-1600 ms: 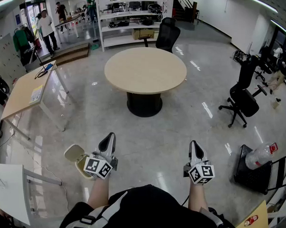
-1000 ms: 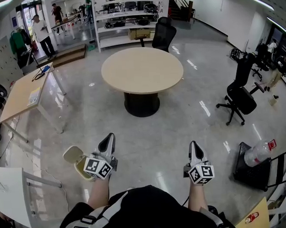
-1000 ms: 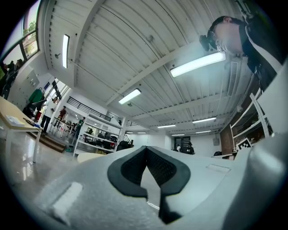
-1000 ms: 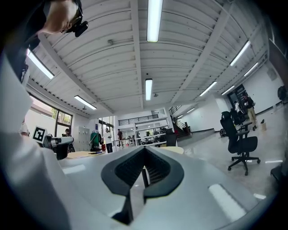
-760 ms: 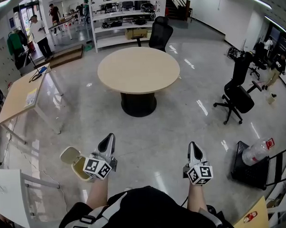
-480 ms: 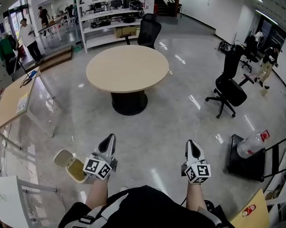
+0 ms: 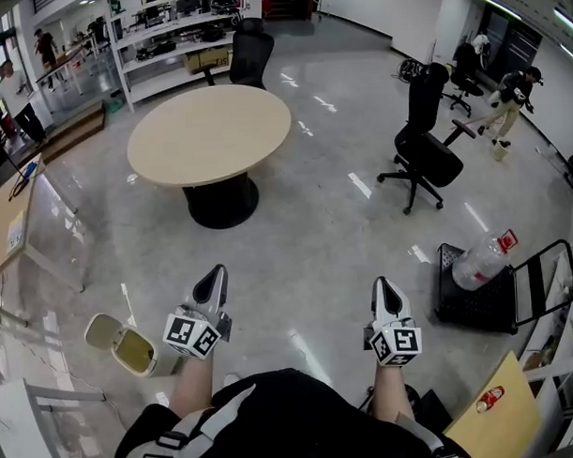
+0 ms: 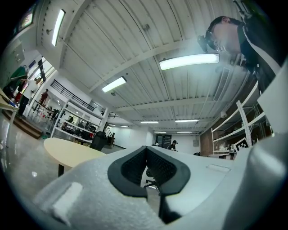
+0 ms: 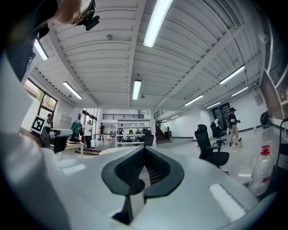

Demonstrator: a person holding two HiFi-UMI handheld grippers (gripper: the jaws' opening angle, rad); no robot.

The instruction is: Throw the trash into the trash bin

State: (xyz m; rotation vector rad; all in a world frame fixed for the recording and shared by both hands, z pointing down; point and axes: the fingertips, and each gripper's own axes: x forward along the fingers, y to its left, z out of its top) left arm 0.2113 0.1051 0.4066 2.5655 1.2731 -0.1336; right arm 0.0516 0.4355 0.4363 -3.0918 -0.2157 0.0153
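Your left tongs (image 7: 212,276) and right tongs (image 7: 384,288): shut, empty. Trash bin (image 7: 123,345): floor, lid up. Plastic bottle (image 7: 479,261), probably your trash: on black crate (image 7: 461,305), untouched. Task apparently unstarted.

The trash bin (image 7: 141,355) is small and pale cream. It stands upright on the glossy grey floor (image 7: 297,261) near the lower left of the head view. Its hinged lid (image 7: 102,330) is flipped back open to the left, showing a yellowish inside. Well apart from it, at the right, a clear plastic bottle (image 7: 480,261) with a red label lies tilted on top of a black crate (image 7: 472,306).
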